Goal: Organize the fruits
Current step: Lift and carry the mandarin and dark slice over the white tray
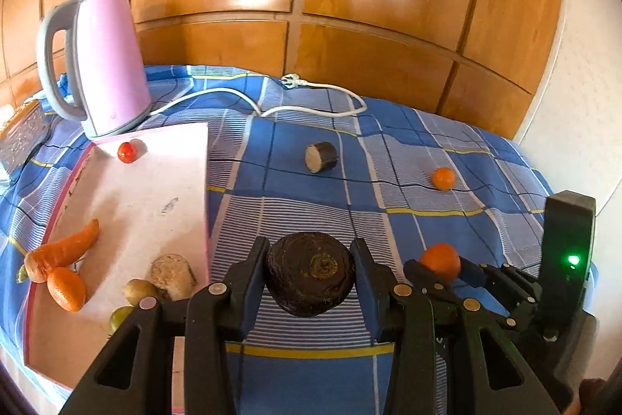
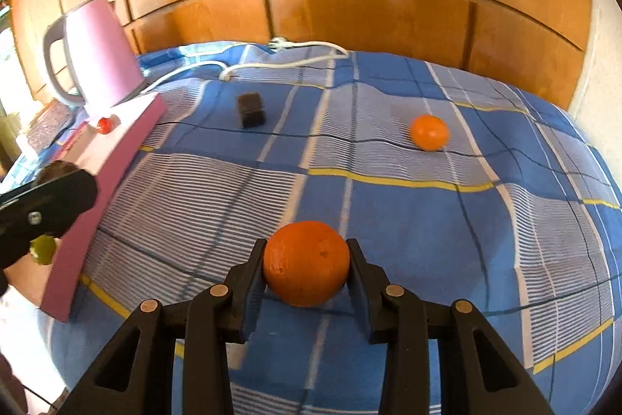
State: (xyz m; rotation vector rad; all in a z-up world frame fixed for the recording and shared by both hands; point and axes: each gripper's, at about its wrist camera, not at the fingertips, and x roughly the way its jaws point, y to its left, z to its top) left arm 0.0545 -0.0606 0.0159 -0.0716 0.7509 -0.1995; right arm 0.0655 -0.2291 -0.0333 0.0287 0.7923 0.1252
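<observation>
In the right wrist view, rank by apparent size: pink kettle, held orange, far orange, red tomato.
1. pink kettle
2. held orange, though nearness to the camera enlarges it, so its true size against the far one is unsure
3. far orange
4. red tomato

Right gripper (image 2: 307, 267) clamps an orange (image 2: 306, 261) above the blue checked cloth (image 2: 408, 232); second orange (image 2: 428, 132) further back right; dark block (image 2: 250, 110) near pink kettle (image 2: 97, 55); pink box (image 2: 112, 177) left.
</observation>
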